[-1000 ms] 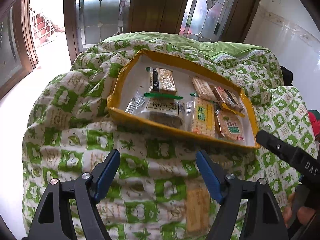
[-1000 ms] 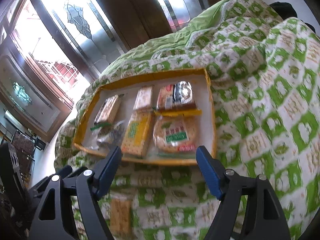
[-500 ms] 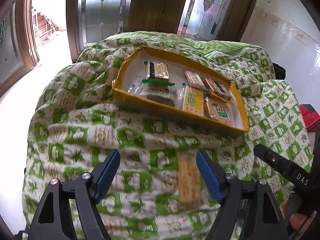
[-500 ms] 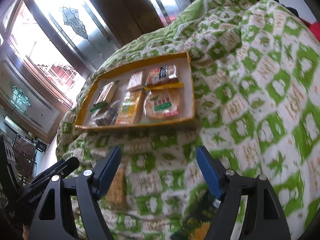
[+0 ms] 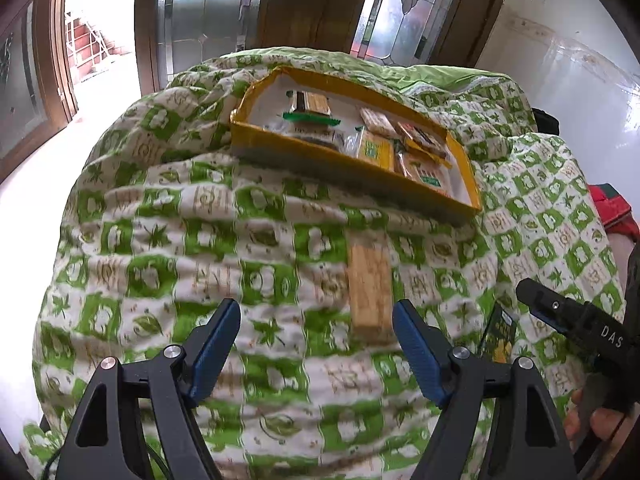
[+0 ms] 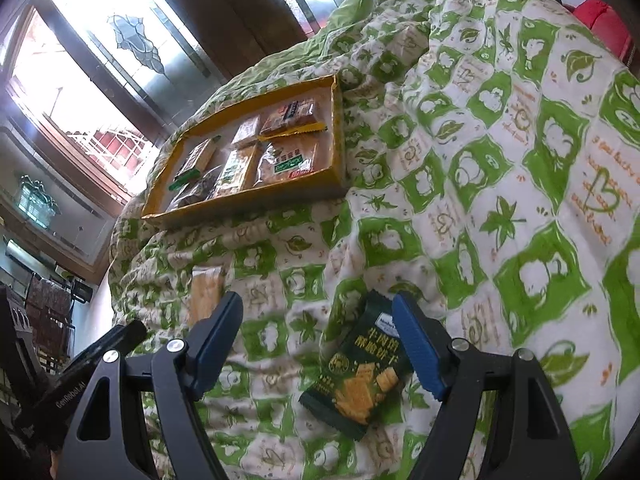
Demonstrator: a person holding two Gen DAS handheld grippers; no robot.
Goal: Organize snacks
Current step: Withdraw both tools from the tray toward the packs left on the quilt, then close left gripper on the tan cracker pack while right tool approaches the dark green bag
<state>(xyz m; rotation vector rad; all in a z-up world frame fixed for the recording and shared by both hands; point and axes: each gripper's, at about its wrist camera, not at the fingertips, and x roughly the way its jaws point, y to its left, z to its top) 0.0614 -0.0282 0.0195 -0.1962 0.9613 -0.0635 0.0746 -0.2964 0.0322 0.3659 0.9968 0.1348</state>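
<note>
Both the left tongs (image 5: 316, 346) and the right tongs (image 6: 318, 344) were held wide and empty. A tan cracker pack (image 5: 369, 286) and a dark green packet (image 6: 360, 376) were left on the near quilt (image 6: 500, 184), apart from the filled yellow tray (image 6: 338, 136) farther away. Probably the next pick-up was being prepared, for which the tongs must be lowered around one packet and closed.

We look along the left gripper (image 5: 316, 346), its blue-padded jaws standing apart with nothing between them, above a green-and-white patterned quilt (image 5: 192, 248). A long tan cracker packet (image 5: 369, 289) lies on the quilt just ahead of the right-hand pad. Farther back sits a yellow-rimmed tray (image 5: 348, 166) holding several wrapped snacks (image 5: 374, 150). At the right edge we see the right gripper (image 5: 576, 322), black and marked "DAS", with a dark green packet (image 5: 500, 334) on the quilt beside it. Leaded-glass doors (image 5: 208, 12) stand behind.
</note>
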